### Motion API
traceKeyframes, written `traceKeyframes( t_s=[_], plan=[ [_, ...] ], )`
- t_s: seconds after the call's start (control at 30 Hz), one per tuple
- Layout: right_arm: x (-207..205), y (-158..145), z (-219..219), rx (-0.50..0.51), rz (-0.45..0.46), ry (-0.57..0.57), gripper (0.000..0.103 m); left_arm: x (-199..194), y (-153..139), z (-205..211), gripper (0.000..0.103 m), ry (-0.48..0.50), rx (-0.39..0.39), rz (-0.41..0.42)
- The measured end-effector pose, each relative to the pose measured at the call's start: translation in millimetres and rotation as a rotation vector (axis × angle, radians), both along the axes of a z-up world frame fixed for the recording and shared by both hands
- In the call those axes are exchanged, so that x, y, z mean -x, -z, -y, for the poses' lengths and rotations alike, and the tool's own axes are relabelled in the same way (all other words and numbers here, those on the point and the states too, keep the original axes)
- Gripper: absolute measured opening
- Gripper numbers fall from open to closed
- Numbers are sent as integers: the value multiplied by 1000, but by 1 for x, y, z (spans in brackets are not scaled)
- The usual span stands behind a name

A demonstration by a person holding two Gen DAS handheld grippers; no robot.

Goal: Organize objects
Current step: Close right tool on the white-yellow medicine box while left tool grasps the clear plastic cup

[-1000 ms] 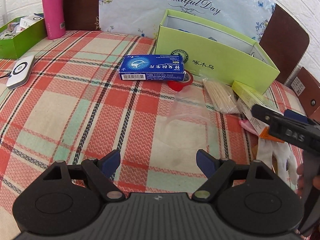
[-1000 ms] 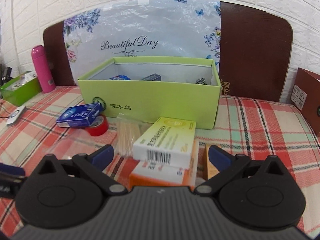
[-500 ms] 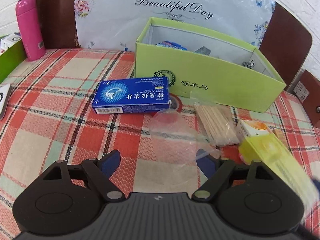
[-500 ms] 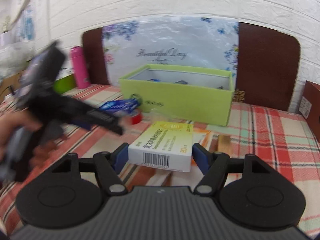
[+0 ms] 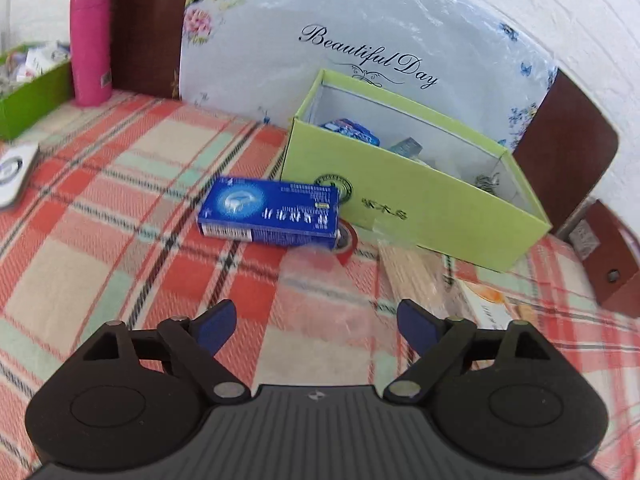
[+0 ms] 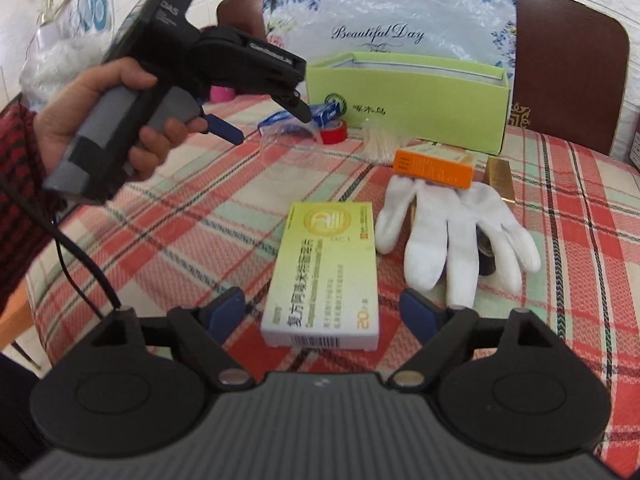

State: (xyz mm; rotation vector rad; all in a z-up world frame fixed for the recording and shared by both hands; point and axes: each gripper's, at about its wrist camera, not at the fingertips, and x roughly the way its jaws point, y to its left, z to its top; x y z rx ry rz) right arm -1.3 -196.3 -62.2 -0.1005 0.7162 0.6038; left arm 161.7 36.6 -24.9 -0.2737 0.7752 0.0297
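From the right wrist view, the left gripper (image 6: 236,132), held in the person's hand (image 6: 104,120), hung over the plaid tablecloth (image 6: 200,220) with its fingers apart and nothing between them. The yellow-green medicine box (image 6: 326,276) lay flat on the cloth, its long axis running away from the camera toward the green storage box (image 6: 408,96), barcode end nearest. The right gripper (image 6: 322,316) stood open, its blue fingertips (image 6: 226,312) flanking the near end of that box with a gap on each side. Farther right lay a white glove (image 6: 448,236), fingers pointing toward the camera, its cuff tucked under an orange box (image 6: 432,166); a gold box (image 6: 500,174) beside it was partly covered.

From the left wrist view, a pink bottle (image 5: 90,42) stood at the far left beside a dark green tray (image 5: 28,100) cut off by the frame, its contents blurred. The blue medicine box (image 5: 272,212) lay with its long axis across the view, resting on a red tape roll (image 5: 346,242) mostly hidden beneath it. A clear plastic cup (image 5: 316,276) was hard to make out. The storage box held a blue packet (image 5: 354,130) and other small items too dim to name. A bundle of toothpicks (image 5: 412,272) lay in front of the storage box.
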Motion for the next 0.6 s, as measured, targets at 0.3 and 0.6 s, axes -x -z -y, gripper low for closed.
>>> traceKeyframes(
  t_s=[0.3, 0.6],
  plan=[
    [-1, 0, -1, -16, -5, 9, 86, -4, 31, -18, 67, 84, 78, -96],
    [-18, 9, -22, 26, -26, 9, 86, 41, 22, -36, 79, 105, 5, -79]
  ],
)
